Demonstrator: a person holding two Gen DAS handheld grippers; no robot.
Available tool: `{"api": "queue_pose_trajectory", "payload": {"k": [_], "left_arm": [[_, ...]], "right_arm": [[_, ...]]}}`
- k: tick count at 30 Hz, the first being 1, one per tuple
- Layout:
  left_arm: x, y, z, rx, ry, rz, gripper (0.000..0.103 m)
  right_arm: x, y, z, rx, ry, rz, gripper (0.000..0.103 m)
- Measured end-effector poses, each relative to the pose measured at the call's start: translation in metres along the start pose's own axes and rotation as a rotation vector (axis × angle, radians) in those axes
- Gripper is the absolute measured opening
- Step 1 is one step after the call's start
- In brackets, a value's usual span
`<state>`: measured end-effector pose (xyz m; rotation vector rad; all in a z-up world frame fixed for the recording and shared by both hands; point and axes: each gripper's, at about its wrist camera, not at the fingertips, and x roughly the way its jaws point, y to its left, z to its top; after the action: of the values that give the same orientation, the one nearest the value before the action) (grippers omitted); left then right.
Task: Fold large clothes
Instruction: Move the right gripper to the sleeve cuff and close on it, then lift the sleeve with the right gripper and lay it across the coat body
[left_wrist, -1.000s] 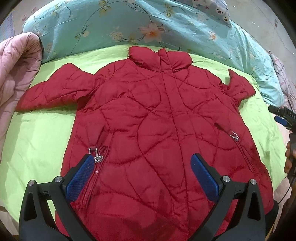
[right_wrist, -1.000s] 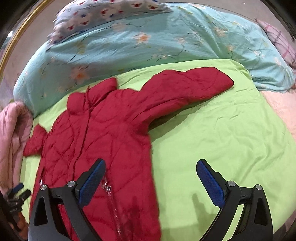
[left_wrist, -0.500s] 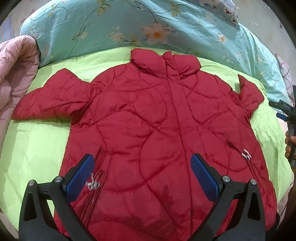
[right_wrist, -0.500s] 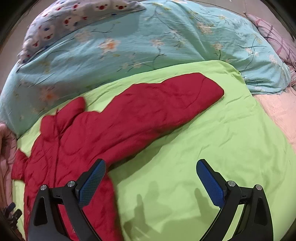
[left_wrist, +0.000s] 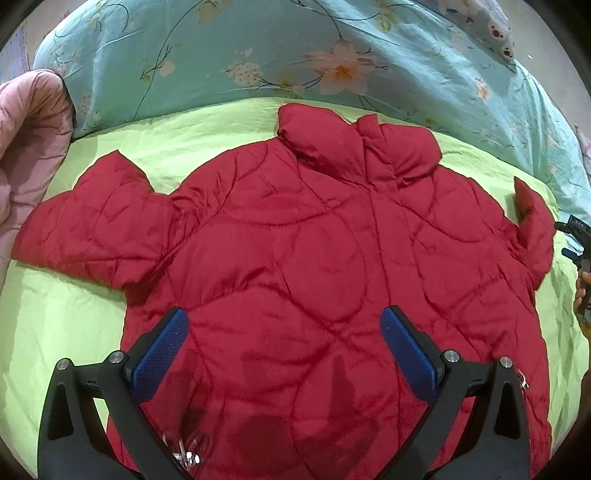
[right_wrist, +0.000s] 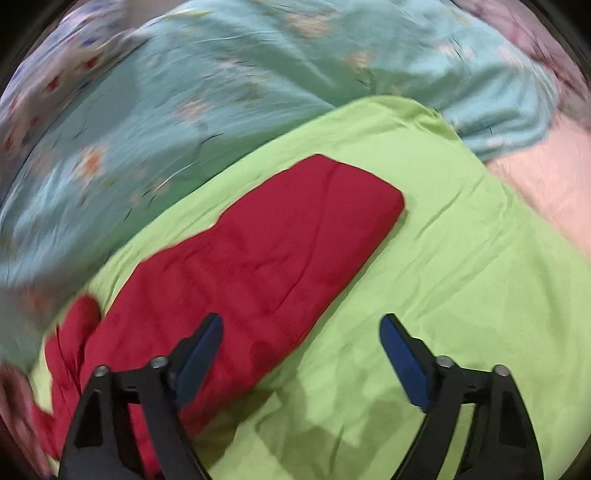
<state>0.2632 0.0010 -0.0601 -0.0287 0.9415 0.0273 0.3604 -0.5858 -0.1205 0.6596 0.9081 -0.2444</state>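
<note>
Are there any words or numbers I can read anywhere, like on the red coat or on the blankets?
None can be read.
red coat: no label or writing shows.
floral quilt: only flower prints.
green sheet: plain.
right gripper, at the left wrist view's edge: tiny pale marks, too small to read.

Quilted, faintly glossy red jacket (left_wrist: 317, 266) on matt green sheet (left_wrist: 55, 314).

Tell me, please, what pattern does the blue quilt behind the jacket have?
The quilt is light blue with pale flowers on thin dark stems, clearest in the left wrist view.
</note>
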Motion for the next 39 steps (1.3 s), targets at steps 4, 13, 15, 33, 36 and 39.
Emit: {"api": "queue_pose_trajectory", "payload": {"k": [4,13,15,33,36,39], "left_arm": [[0.007,-0.002,0.002,0.004,0.003,0.0,0.103],[0.026,-0.007,-0.003,0.005,0.034,-0.01,0.103],[0.028,-0.007,-0.003,0.004,0.034,-0.014,0.103],[0.012,0.007,-0.003,-0.013,0.022,-0.045,0.103],[0.005,0.017,-0.004,-0.033,0.014,-0.052,0.103],[-0.003,0.03,-0.004,-0.06,-0.002,-0.058,0.103]], "right_arm": [[0.023,-0.015,0.014,0.052,0.004,-0.02,0.073],[0.059,-0.038,0.025,0.179,0.014,0.099,0.067],[0.058,-0.033,0.025,0.162,0.008,0.133,0.051],[-0.04,0.083,-0.008,-0.189,-0.119,0.28,0.008],[-0.063,0.113,-0.023,-0.241,-0.118,0.368,0.008],[-0.083,0.148,-0.04,-0.29,-0.114,0.453,0.008]]}}
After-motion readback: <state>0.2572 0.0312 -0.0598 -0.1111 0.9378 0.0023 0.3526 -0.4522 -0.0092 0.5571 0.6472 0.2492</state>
